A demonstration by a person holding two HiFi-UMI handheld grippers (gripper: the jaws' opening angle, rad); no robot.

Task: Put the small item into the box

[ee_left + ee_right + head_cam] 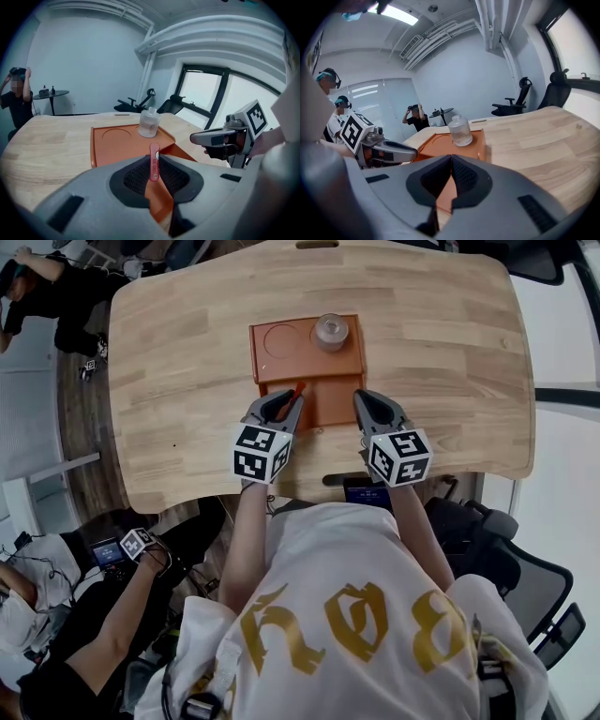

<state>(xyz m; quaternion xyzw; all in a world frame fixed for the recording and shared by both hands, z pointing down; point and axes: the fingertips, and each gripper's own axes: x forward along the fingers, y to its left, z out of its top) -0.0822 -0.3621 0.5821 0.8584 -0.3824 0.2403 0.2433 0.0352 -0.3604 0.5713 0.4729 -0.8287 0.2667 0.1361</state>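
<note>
— Left gripper view: what did the left gripper (154, 158) carry, and why upright?

— Its jaws were clamped on the small red item (153, 165), held over the orange box (117, 146), probably ready to drop. The right gripper (451, 161), jaws together and empty, hung beside it.

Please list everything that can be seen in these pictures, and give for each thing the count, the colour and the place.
Light wooden table: one, pale brown, under everything.
Flat orange plastic box: one, orange, mid-table.
Clear glass bottle: one, transparent, standing in the box's far right corner.
Small flat red stick: one, red, clamped between the left jaws.
Black office chairs: at least two, beyond the table.
Other people: several, around the room.
Left gripper: one, grey, shut on the stick, over the box's near edge.
Right gripper: one, grey, shut, empty, at the box's near right edge.
</note>
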